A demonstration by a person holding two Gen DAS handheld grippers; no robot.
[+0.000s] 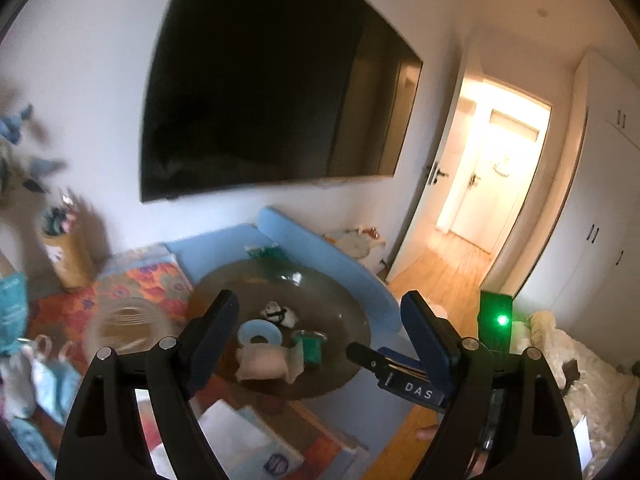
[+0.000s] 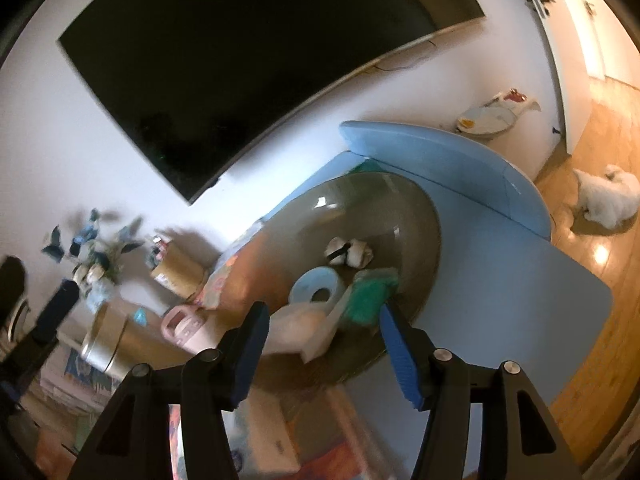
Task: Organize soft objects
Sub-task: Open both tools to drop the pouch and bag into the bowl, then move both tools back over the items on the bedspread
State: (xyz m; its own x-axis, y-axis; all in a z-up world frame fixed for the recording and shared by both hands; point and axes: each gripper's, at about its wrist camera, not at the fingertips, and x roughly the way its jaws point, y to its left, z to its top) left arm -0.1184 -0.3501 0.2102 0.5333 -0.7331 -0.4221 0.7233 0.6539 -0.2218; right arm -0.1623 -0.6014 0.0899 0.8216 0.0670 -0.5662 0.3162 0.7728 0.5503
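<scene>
Left wrist view: both grippers' fingers (image 1: 224,320) spread, empty, above the round table's (image 1: 352,344) soft pile.

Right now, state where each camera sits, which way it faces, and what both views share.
Left wrist: rides the left gripper, open, looking down at the round glass table, with the TV and doorway beyond; the right gripper shows alongside.
Right wrist: rides the right gripper, open, tilted toward the same table.
Shared: blue ring, green item, TV.
</scene>
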